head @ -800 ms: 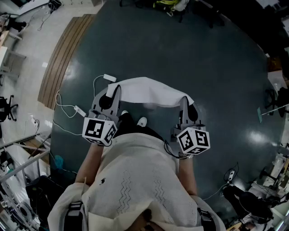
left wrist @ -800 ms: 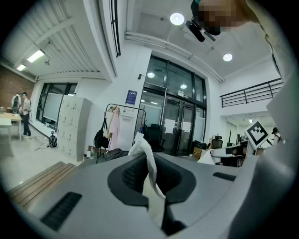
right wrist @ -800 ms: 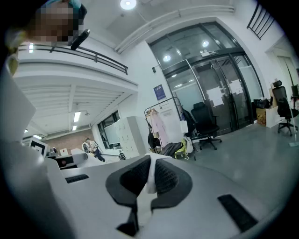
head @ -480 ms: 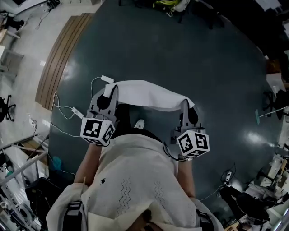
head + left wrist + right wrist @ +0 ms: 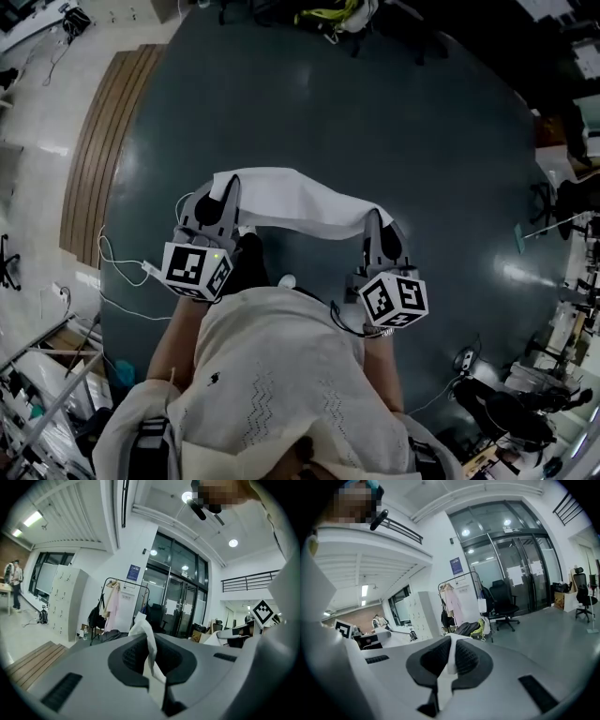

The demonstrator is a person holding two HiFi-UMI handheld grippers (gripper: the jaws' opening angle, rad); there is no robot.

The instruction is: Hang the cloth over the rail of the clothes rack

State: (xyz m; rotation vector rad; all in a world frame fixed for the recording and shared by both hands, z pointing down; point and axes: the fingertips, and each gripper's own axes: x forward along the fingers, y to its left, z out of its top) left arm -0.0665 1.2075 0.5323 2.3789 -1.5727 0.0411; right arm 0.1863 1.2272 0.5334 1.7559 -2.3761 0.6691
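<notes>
A white cloth [image 5: 295,202] is stretched between my two grippers above the dark floor. My left gripper [image 5: 222,192] is shut on the cloth's left end, and a white fold [image 5: 149,658] sticks up between its jaws. My right gripper [image 5: 374,223] is shut on the right end, a strip of cloth [image 5: 449,660] pinched in its jaws. A clothes rack [image 5: 123,609] with garments on it stands far ahead by the glass doors; the same clothes rack [image 5: 459,602] shows in the right gripper view.
A dark round floor area [image 5: 375,122] lies under me, with wooden decking [image 5: 98,159] at its left. White cables [image 5: 127,272] trail on the floor at my left. An office chair [image 5: 506,604] and bags stand near the rack. Lockers [image 5: 63,602] line the left wall.
Both grippers have moved forward over the floor with the cloth held between them. The cable and plug on the floor have slid back toward my left side.
</notes>
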